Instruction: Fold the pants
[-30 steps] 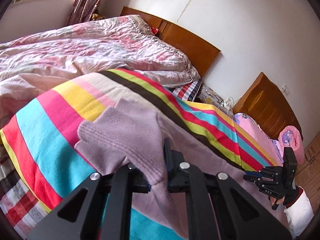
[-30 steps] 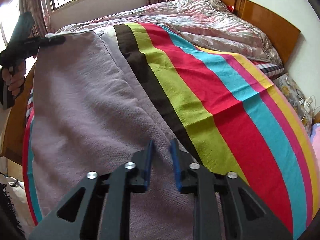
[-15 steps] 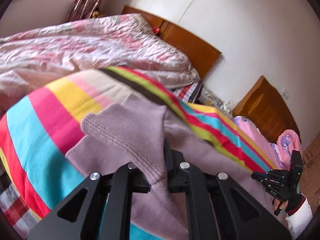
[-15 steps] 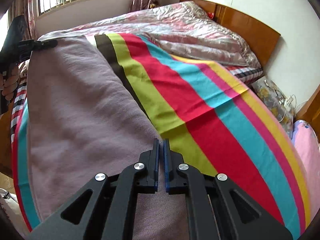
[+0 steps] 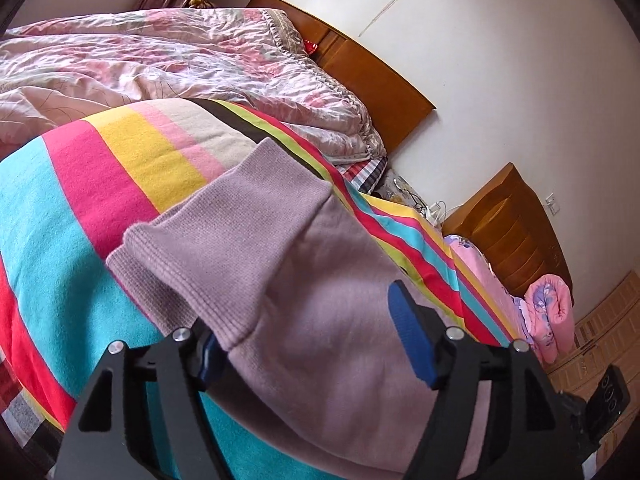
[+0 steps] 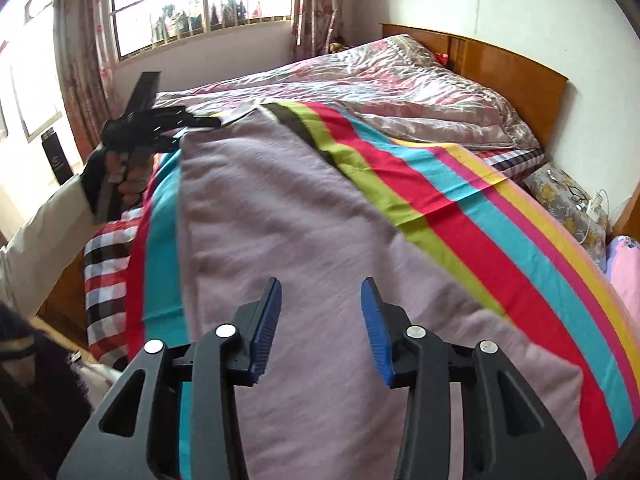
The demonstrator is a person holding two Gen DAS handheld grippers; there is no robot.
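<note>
Two grippers, both spread wide, nothing clamped. Left gripper (image 5: pixel 316 344): ribbed cuff (image 5: pixel 208 276) of pants (image 5: pixel 340 360) draped between fingers, loose. Right gripper (image 6: pixel 320 328): poised over other end of pants (image 6: pixel 288 232), contact unclear. Garment lies flat on striped blanket (image 6: pixel 500 216), long axis running gripper to gripper. Left nearer cuff; next fold likely carries cuff end toward right.

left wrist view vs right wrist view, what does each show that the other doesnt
Only the left wrist view shows the ribbed cuff of the pants lying across the open left gripper, plus the pink rolled bedding.

Only the right wrist view shows the window and the red plaid sheet.

Both show the pants, striped blanket, floral quilt, headboard and the open right gripper.
</note>
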